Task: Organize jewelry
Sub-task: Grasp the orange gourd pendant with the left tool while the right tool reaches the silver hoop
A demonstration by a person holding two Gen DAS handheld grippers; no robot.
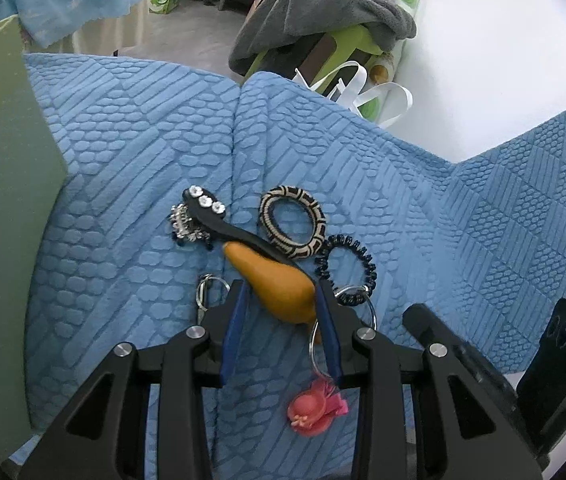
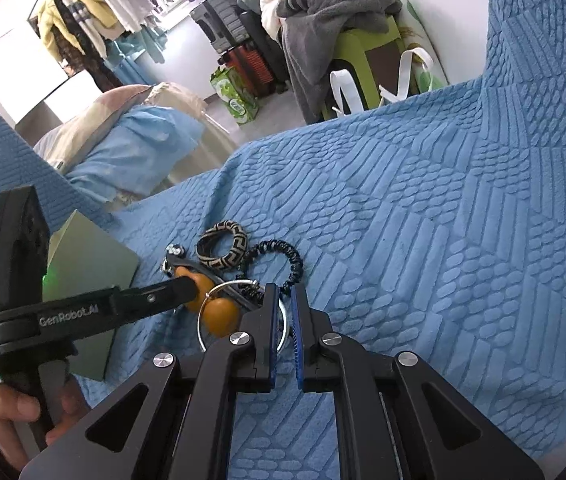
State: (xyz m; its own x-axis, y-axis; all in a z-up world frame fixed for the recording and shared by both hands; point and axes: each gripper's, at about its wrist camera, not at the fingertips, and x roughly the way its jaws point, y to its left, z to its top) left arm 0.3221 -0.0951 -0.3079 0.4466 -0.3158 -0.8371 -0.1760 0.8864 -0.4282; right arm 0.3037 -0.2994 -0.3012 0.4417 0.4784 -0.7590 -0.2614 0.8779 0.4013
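Observation:
On the blue quilt [image 1: 443,220] lies a heap of jewelry. It holds a black hair stick with rhinestones [image 1: 207,202], a crystal cluster [image 1: 183,226], a woven black-and-beige bangle [image 1: 293,222] and a black spiral hair tie [image 1: 349,268]. My left gripper [image 1: 281,286] is shut on a mustard pear-shaped piece [image 1: 279,286]; a pink hat charm [image 1: 311,408] dangles on a ring below it. My right gripper [image 2: 284,290] is shut on a large metal ring [image 2: 219,292] beside that mustard piece [image 2: 221,314]. The left gripper [image 2: 187,286] reaches in from the left.
A grey-green flat box [image 1: 3,200] sits at the left edge of the quilt, also visible in the right wrist view as the box [image 2: 87,272]. A small clip with a ring [image 1: 207,292] lies by the left finger. Beyond the bed stand a green stool under grey clothes [image 1: 323,12] and a bag.

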